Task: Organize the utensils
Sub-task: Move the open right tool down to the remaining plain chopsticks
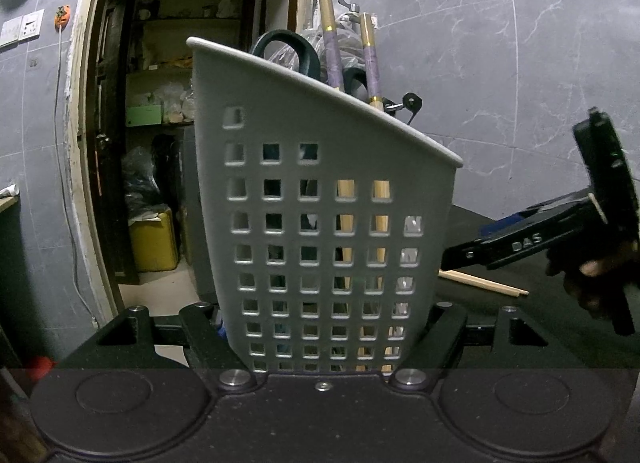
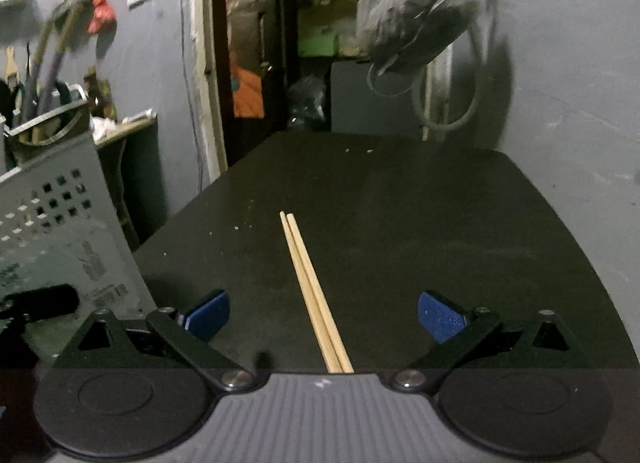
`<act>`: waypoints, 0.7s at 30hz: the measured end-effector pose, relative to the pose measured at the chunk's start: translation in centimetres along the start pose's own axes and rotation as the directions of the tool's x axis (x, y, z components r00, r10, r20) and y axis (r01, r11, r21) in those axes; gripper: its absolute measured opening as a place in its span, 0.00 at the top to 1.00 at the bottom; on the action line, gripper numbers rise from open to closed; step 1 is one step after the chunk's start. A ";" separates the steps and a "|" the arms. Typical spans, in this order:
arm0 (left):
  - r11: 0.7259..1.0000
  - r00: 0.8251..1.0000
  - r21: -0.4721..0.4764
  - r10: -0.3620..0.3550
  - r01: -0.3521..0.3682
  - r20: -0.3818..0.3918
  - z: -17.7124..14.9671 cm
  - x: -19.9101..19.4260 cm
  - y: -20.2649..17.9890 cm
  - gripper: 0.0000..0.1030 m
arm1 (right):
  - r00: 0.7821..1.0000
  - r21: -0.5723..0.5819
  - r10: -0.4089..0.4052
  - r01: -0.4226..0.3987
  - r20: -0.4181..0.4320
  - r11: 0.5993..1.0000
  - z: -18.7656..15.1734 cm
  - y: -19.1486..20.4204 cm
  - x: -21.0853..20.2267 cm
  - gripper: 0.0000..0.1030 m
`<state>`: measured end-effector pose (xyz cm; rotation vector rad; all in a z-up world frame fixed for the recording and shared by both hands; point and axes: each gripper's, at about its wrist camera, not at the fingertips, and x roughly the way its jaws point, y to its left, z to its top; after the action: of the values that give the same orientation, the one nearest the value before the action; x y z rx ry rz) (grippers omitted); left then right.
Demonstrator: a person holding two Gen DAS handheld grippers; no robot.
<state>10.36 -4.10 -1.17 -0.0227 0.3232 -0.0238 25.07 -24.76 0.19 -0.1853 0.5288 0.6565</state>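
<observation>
My left gripper [image 1: 326,327] is shut on the lower part of a grey perforated utensil holder [image 1: 320,199], which is tilted. In the holder stand two purple-handled chopsticks [image 1: 370,59], dark scissor handles [image 1: 288,49] and other utensils. The holder also shows at the left of the right wrist view [image 2: 60,215]. A pair of plain wooden chopsticks [image 2: 312,295] lies on the black table [image 2: 440,223], between the blue pads [image 2: 442,317] of my right gripper [image 2: 324,315], which is open just above them. The right gripper also shows in the left wrist view [image 1: 520,243].
An open doorway [image 1: 180,123] with cluttered shelves is behind the table. A plastic bag [image 2: 424,11] and a hose hang on the grey wall at the right. The table's left edge runs near the holder.
</observation>
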 end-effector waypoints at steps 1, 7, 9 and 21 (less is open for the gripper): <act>1.000 1.000 0.001 0.001 -0.001 -0.001 0.0 0.0 0.0 0.26 | 1.000 -0.007 0.001 -0.001 -0.005 1.000 0.0 0.1 0.3 0.00; 1.000 1.000 0.003 0.006 -0.005 -0.005 0.1 0.3 -0.2 0.26 | 1.000 -0.017 0.008 -0.009 -0.030 1.000 0.6 0.4 2.0 0.00; 1.000 1.000 0.003 0.006 -0.006 -0.006 0.1 0.3 -0.3 0.26 | 0.999 -0.017 0.009 -0.009 -0.033 1.000 0.8 0.2 2.3 0.00; 1.000 1.000 0.001 0.008 -0.008 -0.007 0.1 0.4 -0.4 0.26 | 1.000 -0.018 0.004 -0.005 -0.029 1.000 1.0 -0.1 2.5 0.00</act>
<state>10.78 -4.48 -1.22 -0.0198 0.3301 -0.0157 27.21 -23.15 -0.29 -0.2109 0.5515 0.6637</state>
